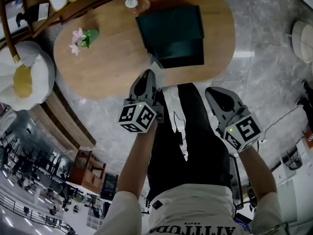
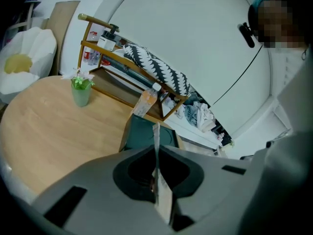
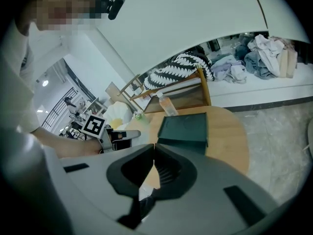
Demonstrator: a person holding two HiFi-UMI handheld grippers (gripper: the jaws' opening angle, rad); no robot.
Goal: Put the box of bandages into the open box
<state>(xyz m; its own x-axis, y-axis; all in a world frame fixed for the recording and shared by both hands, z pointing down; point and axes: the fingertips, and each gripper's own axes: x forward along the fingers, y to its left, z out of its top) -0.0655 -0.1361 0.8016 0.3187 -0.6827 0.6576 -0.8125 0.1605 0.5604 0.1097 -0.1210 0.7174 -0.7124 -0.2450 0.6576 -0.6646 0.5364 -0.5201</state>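
- Over on the desk [image 1: 107, 67] sits the open box [image 1: 180, 53], dark green, with its lid back; only dark lining shows inside.
- A cup [image 1: 91, 35] holds pink flowers [image 1: 77, 37], and a bottle [image 1: 131, 3] stands at the far edge.
- Left tongs [image 1: 151, 68] are clamped on the bandage box [image 1: 156, 61], thin and edge-on, at the desk's near edge just short of the open box.
- Right tongs [image 1: 211, 93] are closed, tips touching, empty, over the floor.
- Both tongs slant downward, forearms outstretched.
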